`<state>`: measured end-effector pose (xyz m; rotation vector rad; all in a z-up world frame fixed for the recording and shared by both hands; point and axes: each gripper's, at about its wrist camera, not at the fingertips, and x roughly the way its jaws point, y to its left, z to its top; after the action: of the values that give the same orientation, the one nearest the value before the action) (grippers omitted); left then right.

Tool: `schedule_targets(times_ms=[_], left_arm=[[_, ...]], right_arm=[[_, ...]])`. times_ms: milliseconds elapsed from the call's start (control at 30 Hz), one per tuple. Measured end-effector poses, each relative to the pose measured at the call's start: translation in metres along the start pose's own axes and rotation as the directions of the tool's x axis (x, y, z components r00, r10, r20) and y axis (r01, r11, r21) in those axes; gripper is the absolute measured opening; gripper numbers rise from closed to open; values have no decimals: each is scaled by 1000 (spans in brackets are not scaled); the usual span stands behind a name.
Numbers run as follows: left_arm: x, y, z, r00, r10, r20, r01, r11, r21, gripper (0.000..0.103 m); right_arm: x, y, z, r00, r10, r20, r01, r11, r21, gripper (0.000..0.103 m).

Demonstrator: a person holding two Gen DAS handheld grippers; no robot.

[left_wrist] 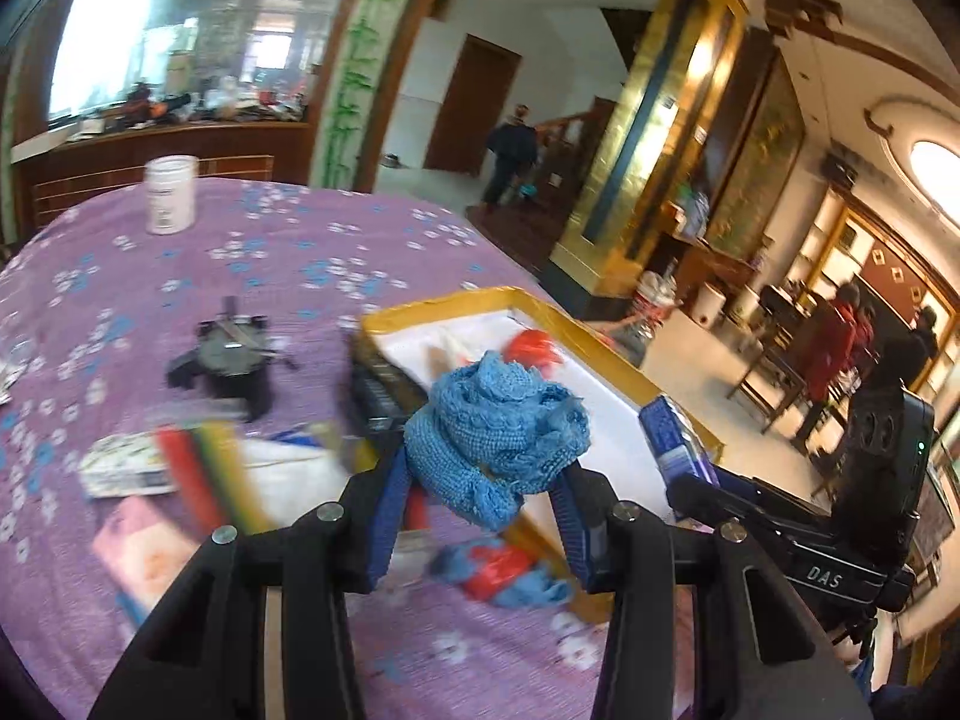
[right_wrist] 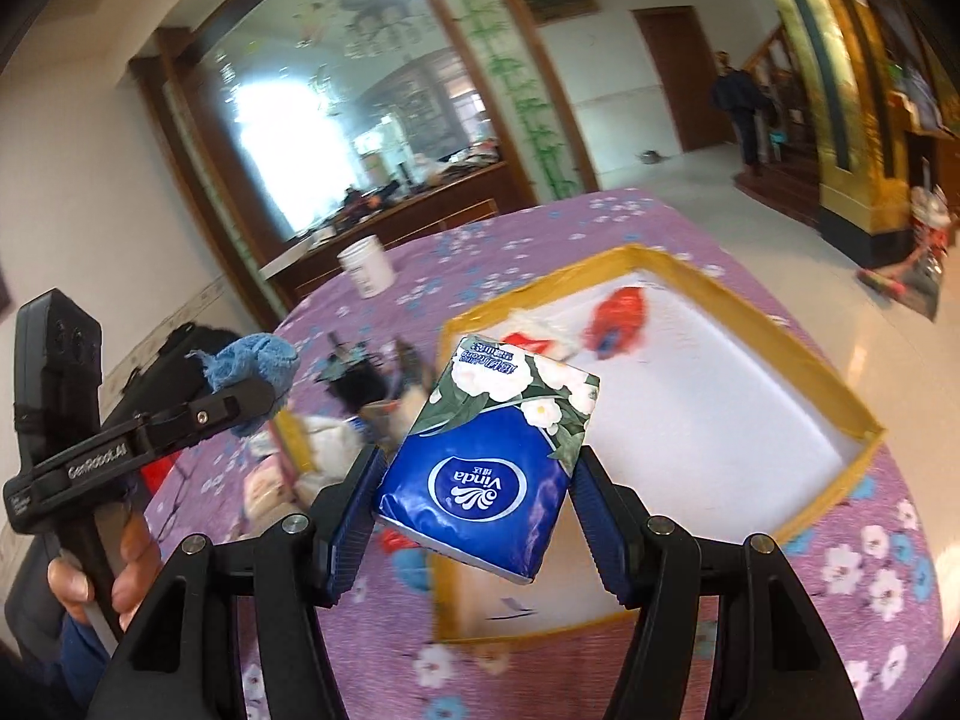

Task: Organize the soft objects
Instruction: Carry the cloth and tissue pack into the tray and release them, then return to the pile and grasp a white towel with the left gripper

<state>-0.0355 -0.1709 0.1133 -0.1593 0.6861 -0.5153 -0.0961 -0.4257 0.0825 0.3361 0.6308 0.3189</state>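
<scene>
1. Blue knitted cloth (left_wrist: 495,426) bunched between the blue pads of the left tongs (left_wrist: 480,474); tongs partly closed and gripping it, cloth bulging up above the fingertips, lifted clear of the tabletop (left_wrist: 288,252)
2. Same cloth (right_wrist: 255,360) seen from the right wrist view at far left, at the tip of the left tongs, held by a hand (right_wrist: 129,570) on the handle
3. Blue tissue pack (right_wrist: 486,456), white flowers printed on its upper part, pinched by its two sides in the right tongs (right_wrist: 477,501); tongs about half open, pads pressing the pack; pack tilted, in the air over the near left corner of the tray
4. Right tongs with the tissue pack (left_wrist: 678,438) show in the left wrist view at right, beside the tray's right rim
5. Yellow-rimmed tray (right_wrist: 864,420) with white floor lies on the purple flowered tabletop; inside, toward its far end, a red soft item (right_wrist: 618,318) and a pale crumpled one with red on it, blurred
6. Outside the tray, near edge: a blue-and-red soft bundle (left_wrist: 498,570) on the cloth cover, just below the left tongs
7. Left of the tray: black gadget (left_wrist: 231,360), a stack of coloured flat packs (left_wrist: 204,480), all blurred
8. White jar (left_wrist: 171,195) upright at the far side of the tabletop, well apart from the tray
</scene>
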Motion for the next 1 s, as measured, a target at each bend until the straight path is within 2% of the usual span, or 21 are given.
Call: schedule_targets(times_ms=[133, 200, 367, 467, 700, 733, 833, 900, 967, 1000], left_arm=[[36, -23, 7, 997, -37, -68, 39, 999, 28, 43], [58, -35, 10, 995, -31, -97, 36, 998, 47, 43], [115, -52, 12, 981, -15, -196, 29, 997, 70, 43], [141, -54, 7, 967, -5, -256, 26, 997, 78, 43], [164, -49, -3, 959, 4, -284, 20, 996, 81, 43], [165, -46, -4, 960, 14, -280, 8, 997, 79, 47], [163, -44, -5, 960, 10, -279, 14, 997, 82, 49], [160, -45, -5, 966, 14, -259, 9, 996, 84, 57], [157, -45, -4, 970, 21, -241, 0, 996, 88, 76], [156, -45, -4, 972, 24, -235, -4, 996, 86, 77]], right_arm=[[0, -25, 10, 998, -56, -22, 57, 997, 44, 67], [3, -35, 18, 997, -76, -26, 78, 995, 67, 67], [30, -52, 43, 990, -118, -73, 122, 990, 64, 67], [52, -62, 50, 981, -136, -135, 145, 987, 64, 67], [86, -69, 54, 966, -142, -217, 159, 986, 60, 68], [89, -68, 54, 964, -145, -223, 162, 985, 61, 69], [98, -68, 51, 961, -144, -235, 165, 984, 71, 69], [102, -70, 51, 961, -139, -239, 163, 983, 83, 69], [101, -71, 51, 964, -135, -229, 159, 983, 92, 69], [97, -73, 52, 965, -140, -221, 166, 981, 100, 69]])
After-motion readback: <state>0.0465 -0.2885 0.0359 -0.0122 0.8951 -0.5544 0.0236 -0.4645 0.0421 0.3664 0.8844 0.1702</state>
